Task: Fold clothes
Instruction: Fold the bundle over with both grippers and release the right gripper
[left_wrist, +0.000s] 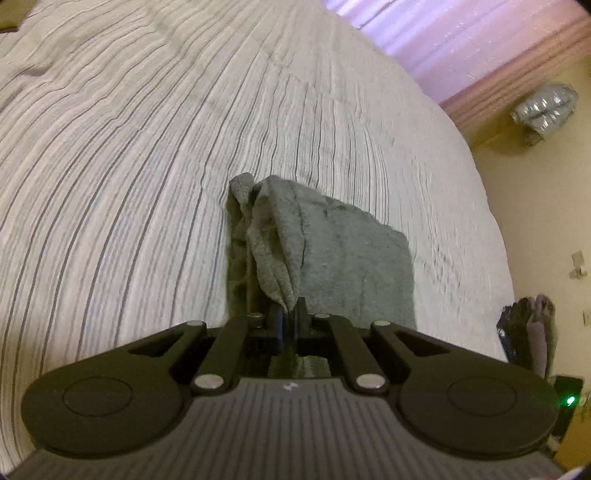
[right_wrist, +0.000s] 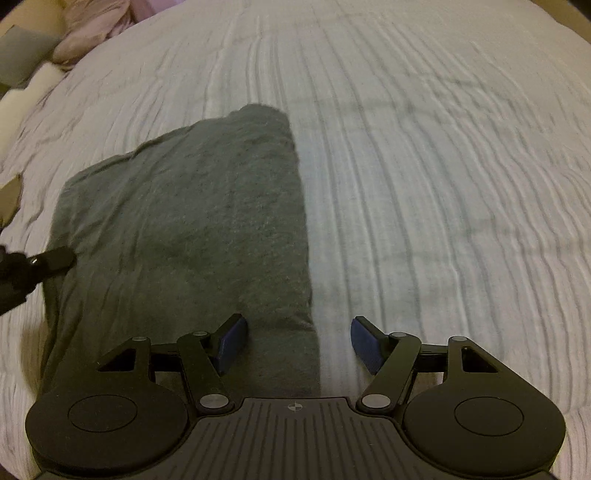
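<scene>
A grey garment (right_wrist: 192, 229) lies partly folded on the striped bedspread (right_wrist: 424, 184). In the left wrist view my left gripper (left_wrist: 290, 314) is shut on an edge of the grey garment (left_wrist: 332, 258), which bunches up and drapes ahead of the fingers. That gripper also shows in the right wrist view (right_wrist: 55, 258) at the garment's left edge. My right gripper (right_wrist: 297, 343) is open and empty, low over the garment's near right edge, with its blue pads (right_wrist: 232, 343) straddling that edge.
Pillows and a pink cloth (right_wrist: 92, 29) lie at the bed's far left. In the left wrist view the bed edge curves on the right, with a yellow wall, pink curtains (left_wrist: 480, 48) and a dark pile of items (left_wrist: 528, 332) beyond.
</scene>
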